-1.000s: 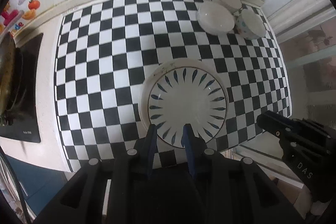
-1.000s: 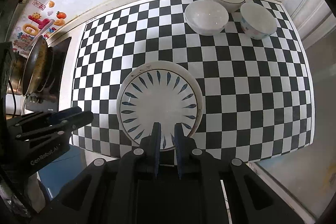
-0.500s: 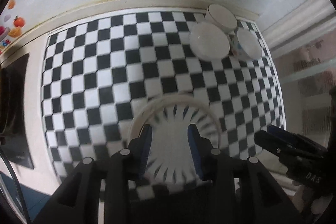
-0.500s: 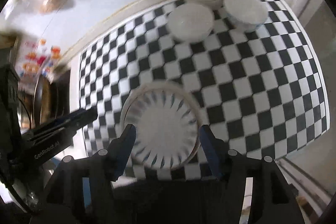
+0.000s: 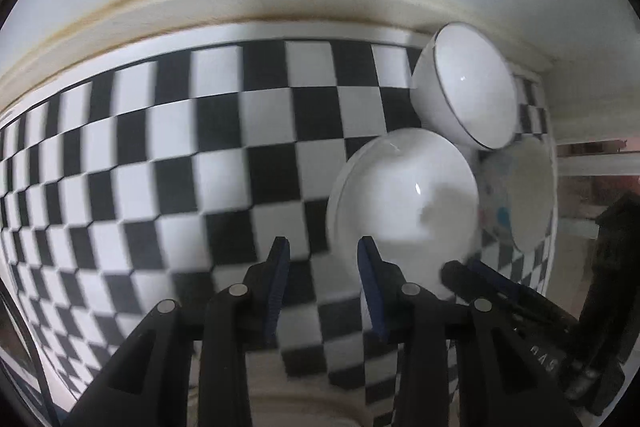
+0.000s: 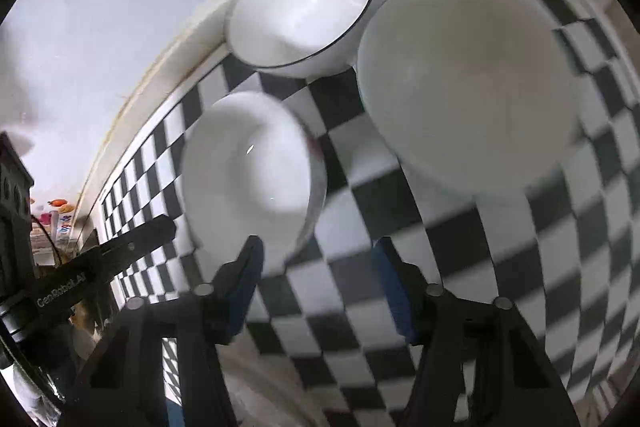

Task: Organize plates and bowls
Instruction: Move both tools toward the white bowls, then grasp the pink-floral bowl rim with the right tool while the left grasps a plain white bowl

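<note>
Jaws on your left gripper (image 5: 323, 253) and right gripper (image 6: 316, 255) gape, empty, near the plain white bowl (image 5: 404, 199) on the checkered desk (image 5: 200, 147).

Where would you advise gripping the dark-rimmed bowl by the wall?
Probably pinch the dark-rimmed bowl at its near rim, one finger inside and one outside, coming from above: it sits upright and open, the wall is close behind, and the right gripper is open.

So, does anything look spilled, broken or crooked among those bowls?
Nothing stands out. The three bowls sit upright and empty on the checkered mat, with no cracks visible despite some blur.
</note>
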`<state>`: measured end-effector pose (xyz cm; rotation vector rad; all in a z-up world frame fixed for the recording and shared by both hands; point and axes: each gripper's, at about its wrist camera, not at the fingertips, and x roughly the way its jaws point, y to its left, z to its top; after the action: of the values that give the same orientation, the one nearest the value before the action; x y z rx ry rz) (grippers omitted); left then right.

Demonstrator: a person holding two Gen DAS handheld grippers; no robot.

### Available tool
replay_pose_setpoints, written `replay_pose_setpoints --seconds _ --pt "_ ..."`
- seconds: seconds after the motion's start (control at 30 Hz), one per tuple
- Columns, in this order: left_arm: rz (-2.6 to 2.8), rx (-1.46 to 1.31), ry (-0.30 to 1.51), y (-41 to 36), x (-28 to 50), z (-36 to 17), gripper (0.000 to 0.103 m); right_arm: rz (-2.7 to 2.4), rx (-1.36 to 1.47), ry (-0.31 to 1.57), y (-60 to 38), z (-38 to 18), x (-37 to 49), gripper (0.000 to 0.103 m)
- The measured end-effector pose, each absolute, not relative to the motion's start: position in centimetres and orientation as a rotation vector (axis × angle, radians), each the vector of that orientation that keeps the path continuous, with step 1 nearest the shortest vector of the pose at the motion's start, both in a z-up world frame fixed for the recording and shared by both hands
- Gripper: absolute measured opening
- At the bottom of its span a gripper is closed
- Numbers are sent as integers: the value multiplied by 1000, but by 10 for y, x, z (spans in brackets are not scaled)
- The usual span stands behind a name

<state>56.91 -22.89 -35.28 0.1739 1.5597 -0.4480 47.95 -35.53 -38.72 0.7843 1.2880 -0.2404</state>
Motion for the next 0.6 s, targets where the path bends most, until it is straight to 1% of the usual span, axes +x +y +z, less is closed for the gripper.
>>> replay_pose_setpoints --seconds 0.1,0.13,0.17,0.2,0.23,0.47,0.6 --pt "-438 197 1588 -243 582 -373 33 -215 789 1322 -362 -408 501 45" --pt "-429 208 1591 -246 585 -379 32 -208 785 1333 -363 -413 507 34" --pt "-427 213 1589 -248 587 -381 29 -200 786 1340 -364 -417 511 23" --pt "-433 209 1585 -250 589 -383 20 -192 787 1347 -364 -421 515 20" --pt "-432 209 1585 -250 589 -384 18 -180 790 1347 -363 -422 517 17" --pt "-442 224 1564 -256 571 -374 16 -177 695 1367 -349 -412 521 16" --pt "-453 221 1545 -252 548 -356 16 -160 689 1367 -347 -400 511 15"
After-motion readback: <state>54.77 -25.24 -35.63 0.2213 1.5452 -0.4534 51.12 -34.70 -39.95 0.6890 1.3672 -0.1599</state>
